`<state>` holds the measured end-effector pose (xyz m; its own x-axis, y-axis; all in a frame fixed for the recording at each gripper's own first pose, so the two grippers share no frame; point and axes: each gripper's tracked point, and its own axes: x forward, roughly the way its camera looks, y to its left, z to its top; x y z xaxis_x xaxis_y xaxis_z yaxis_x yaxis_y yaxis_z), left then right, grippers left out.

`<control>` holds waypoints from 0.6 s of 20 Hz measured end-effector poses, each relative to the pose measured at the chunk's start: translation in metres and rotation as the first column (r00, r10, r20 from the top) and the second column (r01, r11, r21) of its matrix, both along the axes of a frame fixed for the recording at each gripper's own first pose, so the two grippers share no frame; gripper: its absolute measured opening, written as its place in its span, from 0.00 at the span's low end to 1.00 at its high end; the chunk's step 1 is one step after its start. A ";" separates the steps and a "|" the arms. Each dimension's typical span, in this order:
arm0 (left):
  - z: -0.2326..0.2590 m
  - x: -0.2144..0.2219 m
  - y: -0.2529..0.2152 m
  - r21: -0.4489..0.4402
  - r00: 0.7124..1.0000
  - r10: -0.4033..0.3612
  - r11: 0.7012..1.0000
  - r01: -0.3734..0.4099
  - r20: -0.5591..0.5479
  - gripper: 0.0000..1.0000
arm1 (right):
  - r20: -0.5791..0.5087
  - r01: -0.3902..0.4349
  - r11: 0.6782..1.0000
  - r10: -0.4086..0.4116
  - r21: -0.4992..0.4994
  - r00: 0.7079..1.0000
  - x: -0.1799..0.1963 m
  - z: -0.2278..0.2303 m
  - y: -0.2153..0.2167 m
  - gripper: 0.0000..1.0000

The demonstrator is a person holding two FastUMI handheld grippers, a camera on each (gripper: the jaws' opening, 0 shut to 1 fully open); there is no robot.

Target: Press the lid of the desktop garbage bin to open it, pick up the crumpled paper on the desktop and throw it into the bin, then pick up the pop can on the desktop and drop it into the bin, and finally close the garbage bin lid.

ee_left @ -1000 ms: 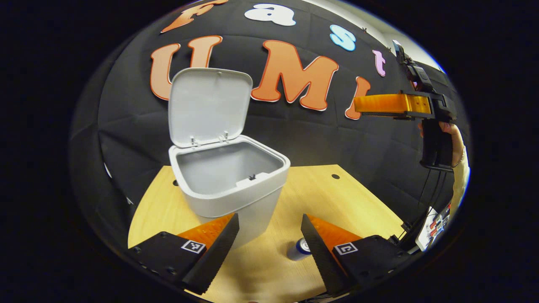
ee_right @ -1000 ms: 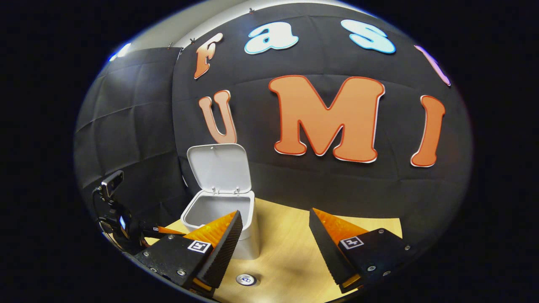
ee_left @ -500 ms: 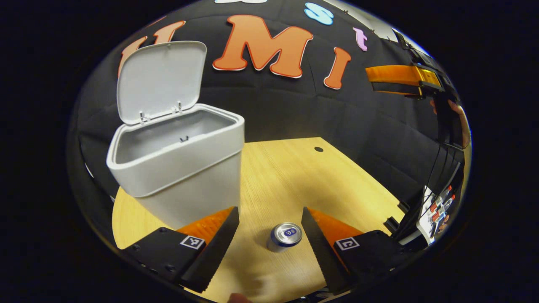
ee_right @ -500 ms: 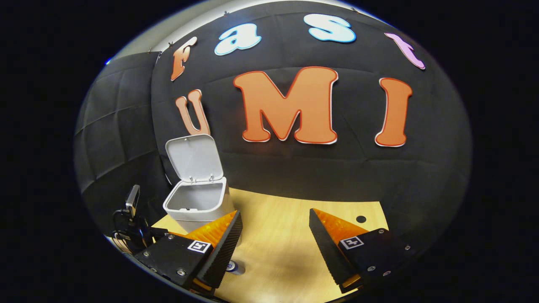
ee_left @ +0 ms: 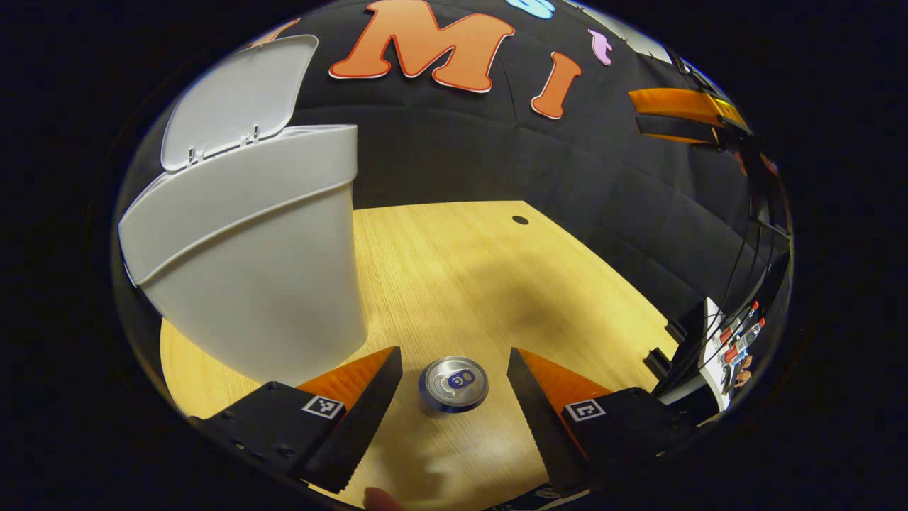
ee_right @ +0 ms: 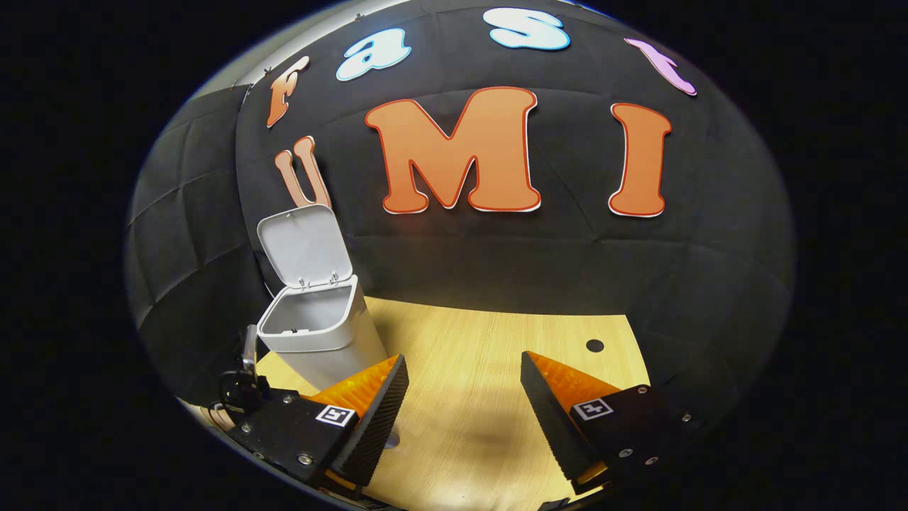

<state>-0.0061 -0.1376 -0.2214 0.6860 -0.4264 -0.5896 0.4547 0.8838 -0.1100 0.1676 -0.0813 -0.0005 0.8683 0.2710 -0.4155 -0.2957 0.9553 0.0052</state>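
Pop can (ee_left: pixel 453 383) stands upright on our tabletop (ee_left: pixel 482 284), between the wide-spread fingers of our left gripper (ee_left: pixel 454 397), untouched.

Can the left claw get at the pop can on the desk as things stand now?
Probably yes. The left claw is open, and the upright pop can stands between its fingers with a gap on each side. The bin stands off to one side.

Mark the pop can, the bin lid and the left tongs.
pop can (ee_left: pixel 454 379), left gripper view, top face.
bin lid (ee_right: pixel 305 245), right gripper view, inner face.
left tongs (ee_left: pixel 454 411), left gripper view, midway between tips.
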 end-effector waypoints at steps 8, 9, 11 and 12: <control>-0.035 0.002 -0.004 0.011 0.999 -0.005 1.000 0.005 -0.048 0.98 | -0.038 -0.006 1.000 0.006 -0.011 0.999 0.001 -0.013 -0.006 0.95; -0.038 0.003 -0.006 0.012 0.998 -0.008 1.000 0.009 -0.054 0.98 | -0.041 -0.006 1.000 0.005 -0.008 0.999 0.002 -0.013 -0.006 0.95; -0.044 0.005 -0.009 0.011 0.997 -0.015 1.000 0.016 -0.069 0.98 | -0.046 -0.007 1.000 0.007 -0.005 0.999 0.003 -0.014 -0.005 0.96; -0.049 0.007 -0.010 0.014 0.997 -0.017 1.000 0.018 -0.078 0.98 | -0.048 -0.009 1.000 0.009 -0.005 0.999 0.004 -0.016 -0.006 0.96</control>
<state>0.0005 -0.1474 -0.2701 0.6303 -0.4288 -0.6472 0.4609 0.8775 -0.1325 0.1711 -0.0872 -0.0166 0.8446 0.2768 -0.4584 -0.3041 0.9525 0.0149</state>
